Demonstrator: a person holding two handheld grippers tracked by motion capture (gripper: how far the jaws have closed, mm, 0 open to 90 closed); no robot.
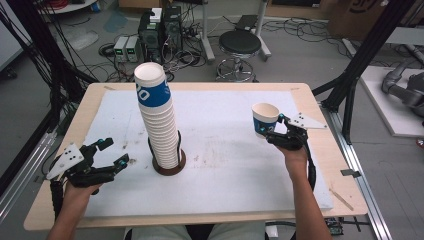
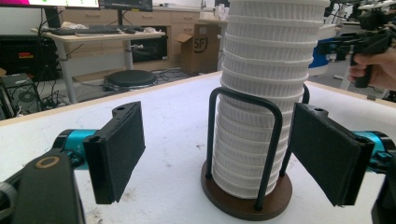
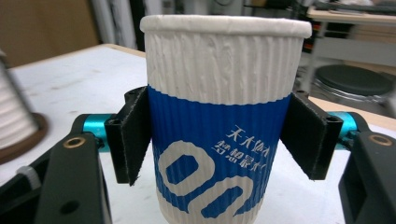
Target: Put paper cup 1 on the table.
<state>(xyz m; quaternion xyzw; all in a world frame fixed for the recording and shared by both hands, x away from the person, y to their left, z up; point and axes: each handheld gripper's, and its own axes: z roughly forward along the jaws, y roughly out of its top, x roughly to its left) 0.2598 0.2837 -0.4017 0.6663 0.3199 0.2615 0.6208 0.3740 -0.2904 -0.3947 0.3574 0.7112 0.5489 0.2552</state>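
The bench [image 1: 310,165] carries a white mat, and near its middle stands the tall stack of ribbed paper cups [image 1: 157,125], nested mouth-up inside a black wire cup holder [image 2: 261,135] on a round brown wooden base. The stack rises well above the wire loops and leans a little toward the top, so only its lower part is guarded.

The left tongs [image 1: 107,155] rest low at the left of the bench, spread wide apart and holding nothing. In the left gripper view they point at the foot of the stack, one pad on each side but still short of it.

The right tongs [image 1: 272,131] are clamped on a single paper cup [image 3: 224,140], white above with a blue printed band. It is upright, held clear of the bench at its right side, well apart from the stack. In the right gripper view the pads press the blue band from both sides, at about mid-height.

Judging from this, the single cup belongs with the stack. The main risk is the stack itself: a push from the left tongs above the wire loops, or a cup brought down off-centre on its top, could tip the unguarded upper cups over. A hard squeeze could also dent the thin cup wall, and a loose one could let it slide down.
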